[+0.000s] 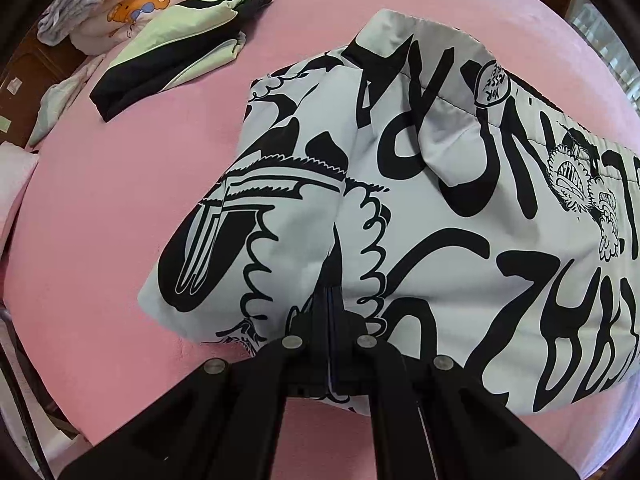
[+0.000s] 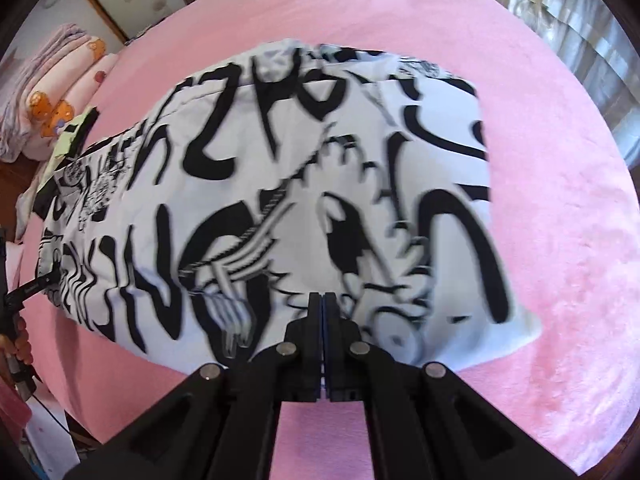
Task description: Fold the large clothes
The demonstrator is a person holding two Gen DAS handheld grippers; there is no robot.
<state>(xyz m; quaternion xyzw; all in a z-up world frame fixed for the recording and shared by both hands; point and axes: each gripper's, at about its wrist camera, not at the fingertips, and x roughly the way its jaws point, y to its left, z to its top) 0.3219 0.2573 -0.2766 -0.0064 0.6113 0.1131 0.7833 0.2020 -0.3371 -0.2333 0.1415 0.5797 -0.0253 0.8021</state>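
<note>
Fingers (image 1: 316, 320) of the left gripper (image 1: 330, 312) were pressed together at the near edge of the black-and-white printed jacket (image 1: 400, 208), and whether a fold of cloth was pinched between them could not be made out, since the tips merged with the dark print. Likewise the right gripper (image 2: 322, 304) had its jaws closed flat against each other over the jacket's near edge, with no cloth visibly caught. Beyond both tips the jacket lay on the pink bedcover (image 1: 120, 220), already doubled into a thick bundle with a sleeve or flap turned over its top. Judging by that, the folding seemed well along, and the next move probably called for opening the jaws, taking a free edge and bringing it across, or pressing the bundle flat. Farther back from the jacket sat a folded green-and-black garment (image 1: 176, 52), and behind that a pile of pale bedding with orange bears (image 1: 128, 4). Motion blur smeared the print in the right view, and the jacket's far side ran past the left view's edge.
</note>
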